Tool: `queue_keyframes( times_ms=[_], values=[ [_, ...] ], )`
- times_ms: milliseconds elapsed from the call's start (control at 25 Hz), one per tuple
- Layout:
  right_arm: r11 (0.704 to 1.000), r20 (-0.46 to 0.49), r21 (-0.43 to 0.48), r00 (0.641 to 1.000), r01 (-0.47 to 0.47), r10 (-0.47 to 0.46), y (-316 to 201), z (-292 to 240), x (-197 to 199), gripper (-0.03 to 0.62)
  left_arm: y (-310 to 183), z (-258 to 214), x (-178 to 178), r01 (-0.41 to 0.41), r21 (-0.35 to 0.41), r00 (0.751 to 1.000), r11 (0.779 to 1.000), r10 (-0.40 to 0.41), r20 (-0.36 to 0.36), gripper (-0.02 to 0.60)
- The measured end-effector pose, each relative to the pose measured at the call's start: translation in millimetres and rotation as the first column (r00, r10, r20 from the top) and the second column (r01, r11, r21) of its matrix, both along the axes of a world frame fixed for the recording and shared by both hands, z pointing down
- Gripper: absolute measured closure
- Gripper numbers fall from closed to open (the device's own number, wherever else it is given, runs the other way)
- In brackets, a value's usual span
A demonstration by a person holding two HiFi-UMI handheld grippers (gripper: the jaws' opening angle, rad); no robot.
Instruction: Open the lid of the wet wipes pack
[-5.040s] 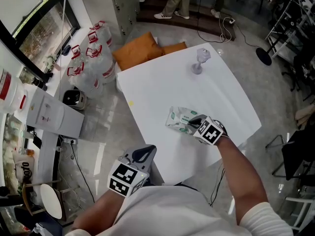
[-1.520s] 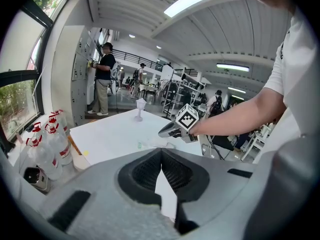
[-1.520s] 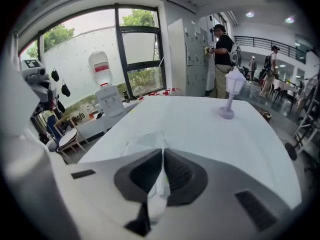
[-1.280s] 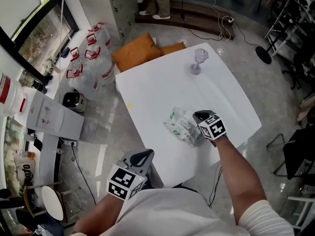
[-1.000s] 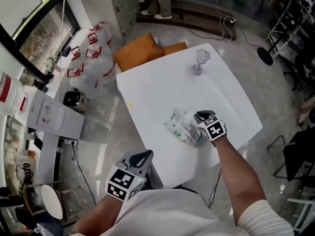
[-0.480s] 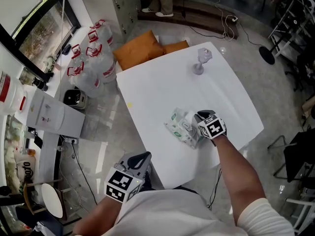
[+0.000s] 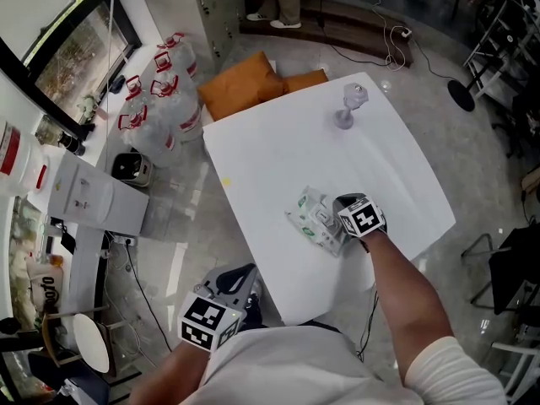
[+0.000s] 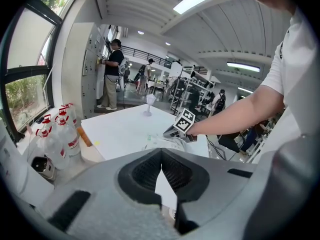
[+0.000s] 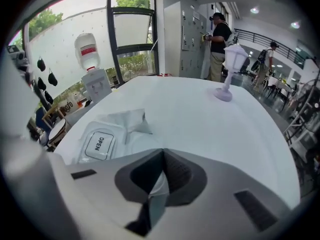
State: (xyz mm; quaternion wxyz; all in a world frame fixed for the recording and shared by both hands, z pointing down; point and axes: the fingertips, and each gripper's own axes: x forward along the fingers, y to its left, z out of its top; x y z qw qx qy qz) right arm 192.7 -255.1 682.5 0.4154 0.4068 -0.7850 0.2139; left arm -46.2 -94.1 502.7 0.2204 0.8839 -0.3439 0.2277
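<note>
Holding step: my right hand-held gripper (image 7: 339, 209), jaws just closed, pinches the pack (image 7: 314, 218); left hand-held gripper (image 7: 240, 278) shut, empty. Next, I lift the lid (image 9: 98, 145).

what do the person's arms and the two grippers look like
The left gripper and right gripper each have a grey body ending in a claw whose dark ribbed pads form a V. Each carries a white cube printed with black square markers. The person wears a white short-sleeved shirt, so the forearms are uncovered.
</note>
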Motion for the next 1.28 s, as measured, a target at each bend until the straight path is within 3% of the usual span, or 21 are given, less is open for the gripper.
queue_keyframes(
  times_ms=[160,520,920,1080,1280],
  values=[
    [1.000,0.004,0.006,1.000,-0.008,0.008,-2,-4,2,0.583,1,2,0,-0.005,0.000,1.000,1.000,0.005,-0.003,0.572],
    [0.987,0.068,0.128,0.994,-0.093,0.085,9,-57,8,0.568,-4,-8,13,-0.068,0.032,0.997,0.997,0.069,-0.027,0.572],
    [0.948,0.216,0.236,0.962,-0.216,0.166,94,-146,-6,0.568,-9,-42,49,-0.181,0.153,0.978,0.971,0.195,-0.080,0.572],
    [0.926,0.292,0.258,0.936,-0.274,0.195,135,-183,-19,0.576,-12,-59,58,-0.201,0.199,0.969,0.959,0.225,-0.104,0.572],
    [0.882,0.410,0.283,0.879,-0.378,0.245,173,-230,-25,0.583,-10,-72,68,-0.223,0.220,0.961,0.950,0.252,-0.113,0.572]
  ],
)
